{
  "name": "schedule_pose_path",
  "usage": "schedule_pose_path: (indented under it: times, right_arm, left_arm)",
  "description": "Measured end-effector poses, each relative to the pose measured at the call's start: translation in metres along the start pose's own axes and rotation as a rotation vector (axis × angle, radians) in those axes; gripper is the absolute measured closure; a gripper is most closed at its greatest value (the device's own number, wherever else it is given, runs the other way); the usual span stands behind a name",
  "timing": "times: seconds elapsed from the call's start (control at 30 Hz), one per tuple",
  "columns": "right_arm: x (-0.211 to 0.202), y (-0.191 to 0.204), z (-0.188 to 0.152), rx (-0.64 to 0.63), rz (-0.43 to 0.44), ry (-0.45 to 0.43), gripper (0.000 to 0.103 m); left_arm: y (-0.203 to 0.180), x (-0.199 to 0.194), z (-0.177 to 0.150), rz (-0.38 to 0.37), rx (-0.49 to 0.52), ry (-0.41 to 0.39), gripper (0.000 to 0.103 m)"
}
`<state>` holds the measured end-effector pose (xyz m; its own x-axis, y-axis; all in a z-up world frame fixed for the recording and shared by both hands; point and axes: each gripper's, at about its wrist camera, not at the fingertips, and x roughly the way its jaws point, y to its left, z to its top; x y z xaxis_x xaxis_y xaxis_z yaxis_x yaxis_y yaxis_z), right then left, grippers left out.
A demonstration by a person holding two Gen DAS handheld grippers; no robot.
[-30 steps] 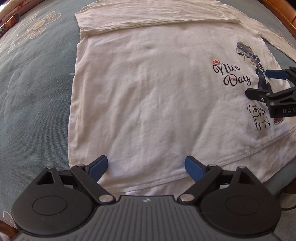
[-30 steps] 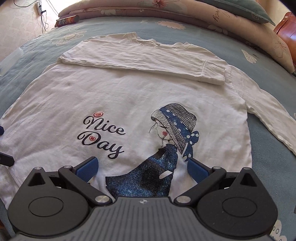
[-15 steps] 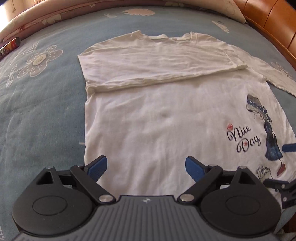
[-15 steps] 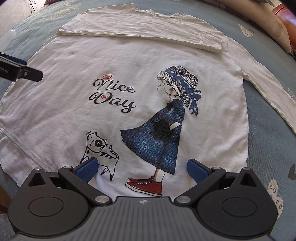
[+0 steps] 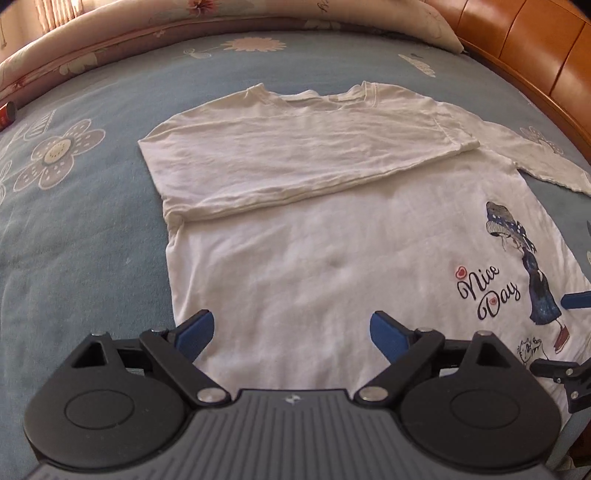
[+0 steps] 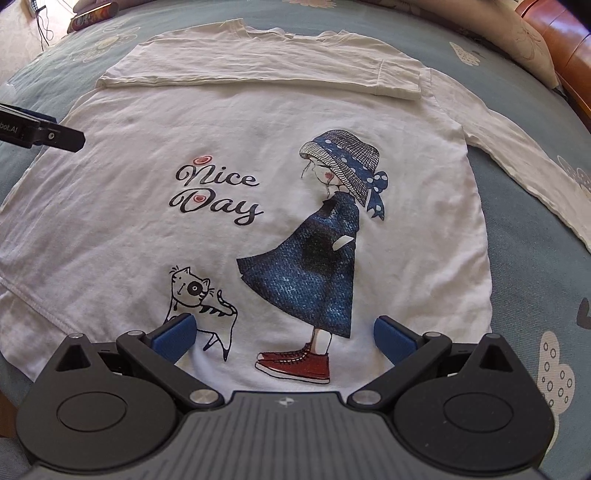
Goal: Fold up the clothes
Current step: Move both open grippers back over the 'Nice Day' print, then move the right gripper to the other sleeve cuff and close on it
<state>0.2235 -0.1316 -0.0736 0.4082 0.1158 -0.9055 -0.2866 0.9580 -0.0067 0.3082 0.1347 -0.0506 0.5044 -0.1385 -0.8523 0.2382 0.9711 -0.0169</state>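
A white long-sleeved shirt [image 5: 314, 258] [image 6: 258, 140] with a girl, a cat and "Nice Day" printed on it lies flat on the blue bedspread [image 5: 74, 236]. One sleeve [image 5: 295, 158] is folded across the chest; the other sleeve [image 6: 517, 147] trails off to the right. My left gripper [image 5: 291, 328] hangs open above the shirt's left hem area, nothing between its blue pads. Over the hem near the printed shoes, my right gripper [image 6: 284, 332] is open too. Each gripper shows at the edge of the other's view.
A flowered quilt roll [image 5: 110, 40] lines the far side of the bed. The wooden bed frame [image 5: 535, 55] curves along the right. A small can [image 6: 92, 14] lies on the spread at far left, with cables on the floor beyond.
Both views have pulled back and tilted up, so the whole shirt and collar now show. The left gripper drew back toward the hem most. Both jaws stayed open.
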Motion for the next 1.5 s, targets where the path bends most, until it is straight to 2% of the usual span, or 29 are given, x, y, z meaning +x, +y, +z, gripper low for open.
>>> schedule_pose_path:
  times: [0.13, 0.27, 0.37, 0.5, 0.63, 0.73, 0.8, 0.9, 1.0, 1.1, 1.27, 1.4, 1.5]
  right_arm:
    - [0.0, 0.0, -0.001, 0.013, -0.005, -0.002, 0.0]
    - [0.0, 0.001, -0.002, 0.026, -0.01, -0.003, 0.0]
    - [0.0, 0.001, -0.002, 0.035, -0.014, -0.005, 0.0]
    - [0.0, 0.0, 0.0, 0.025, -0.006, 0.005, 0.0]
    - [-0.002, -0.002, -0.001, 0.007, 0.014, 0.007, 0.0]
    - [-0.004, -0.003, -0.006, -0.018, 0.028, -0.015, 0.0]
    - [-0.005, -0.003, -0.006, -0.033, 0.033, -0.009, 0.0]
    - [-0.012, -0.01, 0.0, -0.036, 0.068, -0.025, 0.0]
    - [-0.018, -0.019, 0.006, -0.034, 0.102, -0.037, 0.0]
    - [-0.01, -0.036, 0.002, -0.027, 0.095, 0.023, 0.0]
    - [-0.013, -0.061, -0.01, -0.02, 0.16, 0.062, 0.0]
    - [-0.026, -0.095, -0.011, 0.121, 0.203, 0.014, 0.0]
    - [-0.029, -0.138, -0.011, 0.277, 0.218, 0.005, 0.0]
  left_arm:
    - [0.016, 0.024, 0.001, 0.051, -0.038, 0.026, 0.012]
    - [0.013, 0.009, 0.0, 0.085, -0.024, 0.025, 0.012]
    - [0.0, -0.009, 0.0, 0.022, -0.003, 0.009, 0.012]
    - [-0.039, -0.017, -0.012, -0.065, 0.091, 0.035, 0.012]
    - [-0.072, -0.019, -0.04, -0.078, 0.175, 0.089, 0.012]
    - [-0.085, -0.02, -0.058, -0.1, 0.199, 0.172, 0.012]
    - [-0.089, -0.023, -0.063, -0.089, 0.194, 0.198, 0.012]
    - [-0.092, -0.026, -0.055, -0.096, 0.165, 0.201, 0.012]
    - [-0.097, -0.024, -0.037, -0.069, 0.165, 0.158, 0.012]
    - [-0.107, -0.014, -0.018, -0.043, 0.18, 0.126, 0.012]
    - [-0.135, 0.002, 0.015, -0.005, 0.251, 0.042, 0.012]
    - [-0.168, 0.021, 0.048, -0.045, 0.28, 0.004, 0.012]
    - [-0.199, 0.034, 0.073, -0.065, 0.311, -0.025, 0.012]
